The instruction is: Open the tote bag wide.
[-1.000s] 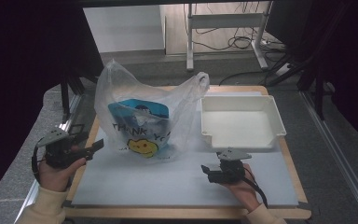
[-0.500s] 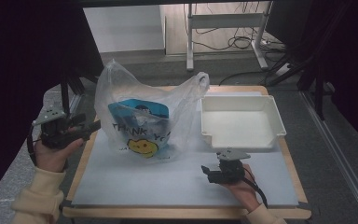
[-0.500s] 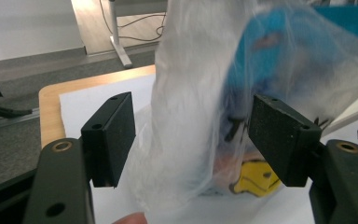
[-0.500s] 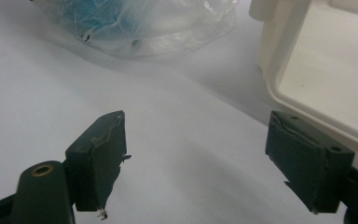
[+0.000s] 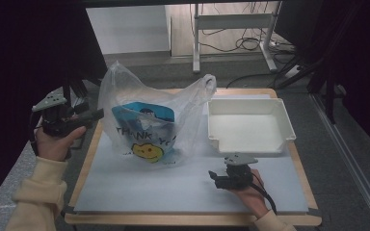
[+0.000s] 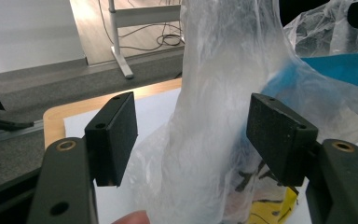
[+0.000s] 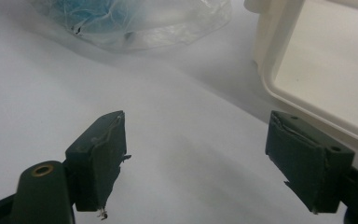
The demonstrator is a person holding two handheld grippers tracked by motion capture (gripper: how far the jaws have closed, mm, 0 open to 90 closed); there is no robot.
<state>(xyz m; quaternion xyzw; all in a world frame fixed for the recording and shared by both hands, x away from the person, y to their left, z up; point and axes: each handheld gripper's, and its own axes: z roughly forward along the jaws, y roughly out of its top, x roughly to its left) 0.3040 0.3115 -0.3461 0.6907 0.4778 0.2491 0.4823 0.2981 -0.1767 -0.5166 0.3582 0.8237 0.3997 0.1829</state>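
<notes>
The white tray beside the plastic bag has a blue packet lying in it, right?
Not quite: the white tray beside the plastic bag is empty. The blue packet sits inside the bag, as the high view shows.

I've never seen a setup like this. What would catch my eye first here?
Probably the clear plastic bag with a yellow smiley face, standing puffed up at the middle of the table. Right of it sits an empty white tray. A person holds black tongs in each hand: the left tongs are raised beside the bag, their jaws just closing around a fold of plastic without pressing it yet, while the right tongs rest open, low near the tray.
</notes>
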